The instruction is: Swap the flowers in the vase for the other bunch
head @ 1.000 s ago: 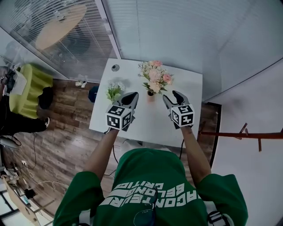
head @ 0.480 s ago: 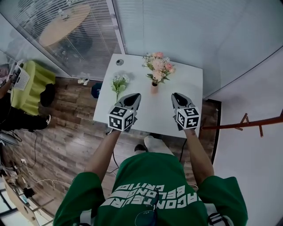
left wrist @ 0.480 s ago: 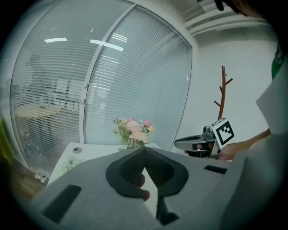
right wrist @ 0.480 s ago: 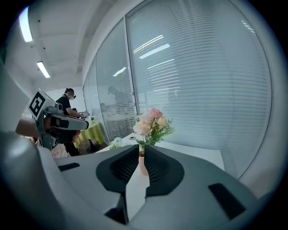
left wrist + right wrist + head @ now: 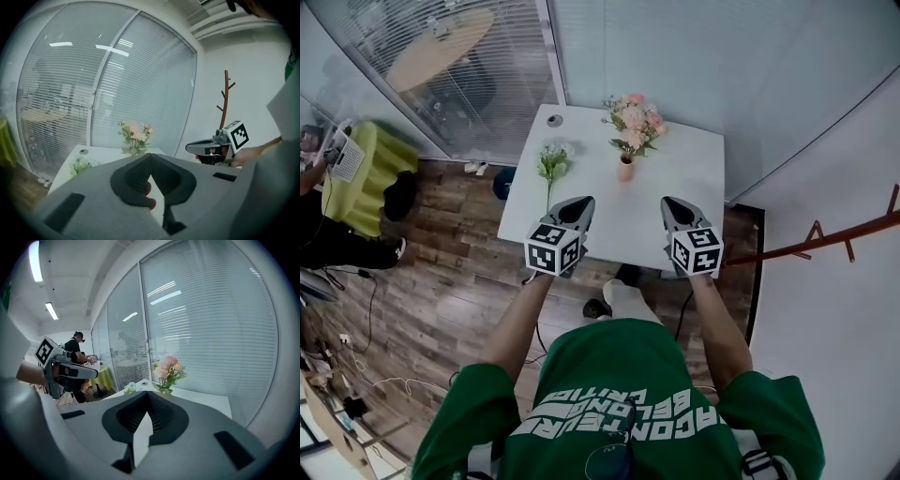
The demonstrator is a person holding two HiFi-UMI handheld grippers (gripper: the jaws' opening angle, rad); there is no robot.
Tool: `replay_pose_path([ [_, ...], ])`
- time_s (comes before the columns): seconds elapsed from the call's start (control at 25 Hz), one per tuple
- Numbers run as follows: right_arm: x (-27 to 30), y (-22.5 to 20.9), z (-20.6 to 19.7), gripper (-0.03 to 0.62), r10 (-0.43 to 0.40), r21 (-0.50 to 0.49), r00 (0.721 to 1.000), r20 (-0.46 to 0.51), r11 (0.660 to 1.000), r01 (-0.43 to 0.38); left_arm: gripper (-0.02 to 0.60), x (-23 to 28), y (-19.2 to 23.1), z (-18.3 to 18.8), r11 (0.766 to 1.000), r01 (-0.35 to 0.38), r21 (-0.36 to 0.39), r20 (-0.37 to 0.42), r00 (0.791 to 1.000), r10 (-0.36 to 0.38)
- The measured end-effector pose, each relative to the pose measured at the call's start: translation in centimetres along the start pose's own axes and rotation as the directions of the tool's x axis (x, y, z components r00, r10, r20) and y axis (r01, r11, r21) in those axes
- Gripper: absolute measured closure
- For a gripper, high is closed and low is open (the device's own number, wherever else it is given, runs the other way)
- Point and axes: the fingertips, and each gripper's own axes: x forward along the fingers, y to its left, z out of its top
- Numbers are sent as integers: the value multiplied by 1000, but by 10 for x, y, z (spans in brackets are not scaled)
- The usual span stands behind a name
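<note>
- Starting at the left tongs (image 5: 578, 202), we find the jaws brought together with nothing between them. They hover over the near edge of the worktop (image 5: 609, 225).
- The right tongs (image 5: 673, 203) match. Their jaws have just been closing and now meet tip to tip, empty, above the same near edge.
- Well beyond both, the small vase (image 5: 625, 171) stands upright toward the far side of the worktop, with the pink bunch (image 5: 633, 120) in it.
- The white-and-green bunch (image 5: 551, 161) lies flat on the worktop to the left of the vase, apart from it.
- On progress, we judge the scene fits two stages. If pink is the bunch to come out, the swap is still owed. If white was the one taken out, the swap is complete. The pictures do not settle which.
- Against a second ago, both tongs are farther from the vase. Then their tips flanked it closely, the right jaws standing apart. Now they sit back at the near edge, while the vase and both bunches hold their places on the worktop.
</note>
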Motion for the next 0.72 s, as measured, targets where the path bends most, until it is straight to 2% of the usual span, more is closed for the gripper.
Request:
replay_pose_path([
  [0.72,-25,19,-5,580,32,24,999,32,999,-33,578,-21,-15,-9,1000,-11,16,6,1000,11],
])
